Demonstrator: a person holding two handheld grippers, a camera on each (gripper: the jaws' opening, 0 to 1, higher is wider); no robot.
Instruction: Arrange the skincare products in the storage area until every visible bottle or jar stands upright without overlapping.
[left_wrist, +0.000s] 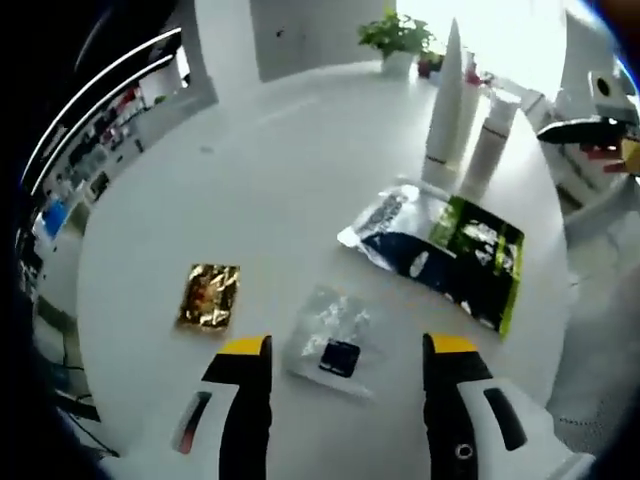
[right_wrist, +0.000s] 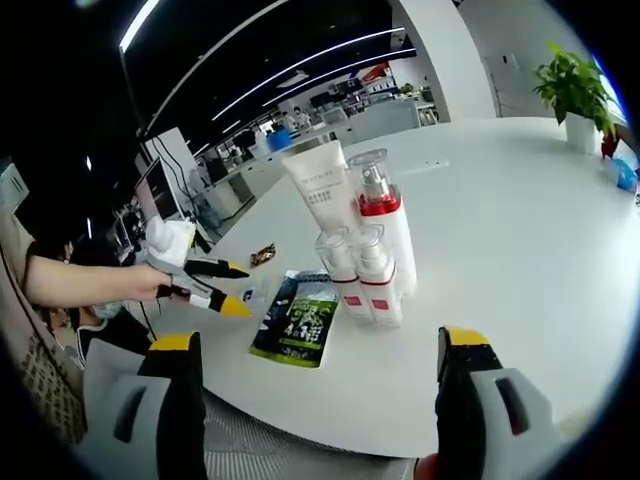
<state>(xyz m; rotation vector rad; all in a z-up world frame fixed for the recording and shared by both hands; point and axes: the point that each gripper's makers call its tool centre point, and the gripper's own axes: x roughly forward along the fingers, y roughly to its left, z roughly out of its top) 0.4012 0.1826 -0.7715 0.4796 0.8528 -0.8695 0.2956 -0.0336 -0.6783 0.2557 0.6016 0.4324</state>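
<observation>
A white tube (right_wrist: 320, 185), a clear-capped bottle with a red band (right_wrist: 382, 215) and two small bottles (right_wrist: 358, 275) stand upright in a tight group on the round white table (right_wrist: 500, 230). In the left gripper view the tube (left_wrist: 446, 100) and a white bottle (left_wrist: 490, 140) stand at the far right. A dark packet and a green packet (left_wrist: 455, 245) lie flat in front of them. My left gripper (left_wrist: 347, 345) is open, low over a clear sachet (left_wrist: 335, 340). My right gripper (right_wrist: 320, 340) is open, near the table edge, short of the bottles.
A gold sachet (left_wrist: 210, 296) lies left of the clear one. A potted plant (right_wrist: 575, 85) stands at the table's far side. A person's hand (right_wrist: 150, 285) holds the left gripper (right_wrist: 238, 290) beyond the green packet (right_wrist: 300, 320). Office desks lie behind.
</observation>
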